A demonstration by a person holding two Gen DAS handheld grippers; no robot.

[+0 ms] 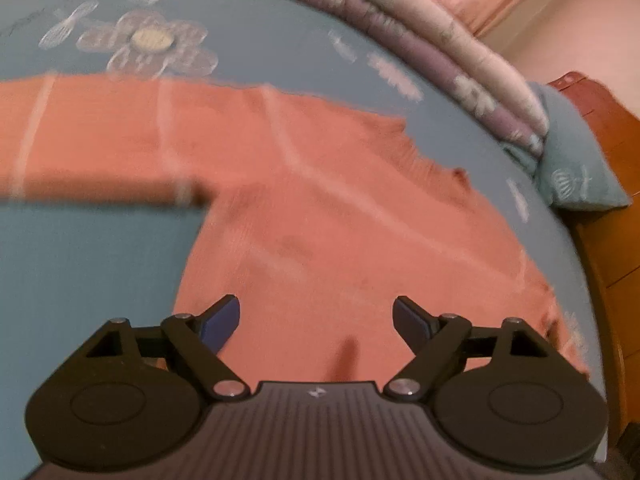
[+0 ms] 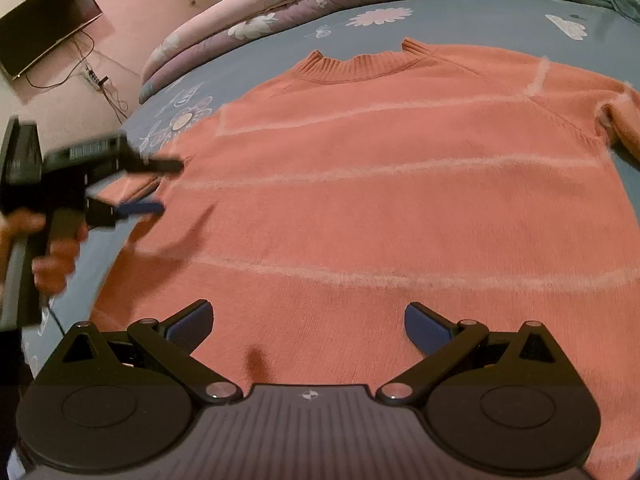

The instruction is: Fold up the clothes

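An orange knitted sweater [image 2: 380, 208] with thin pale stripes lies flat on a blue flowered bed sheet [image 2: 460, 20], collar toward the far side. In the left wrist view the sweater [image 1: 320, 220] fills the middle, one sleeve stretched out to the left. My left gripper [image 1: 316, 320] is open and empty, just above the sweater's side. It also shows in the right wrist view [image 2: 160, 186], open at the sweater's left sleeve and armpit, blurred. My right gripper [image 2: 308, 324] is open and empty over the sweater's lower hem.
A rolled purple and pink flowered quilt [image 2: 248, 20] lies along the far edge of the bed. A blue pillow [image 1: 576, 160] sits by the wooden bed frame [image 1: 608, 216]. A dark TV [image 2: 44, 20] with hanging cables is on the pink wall.
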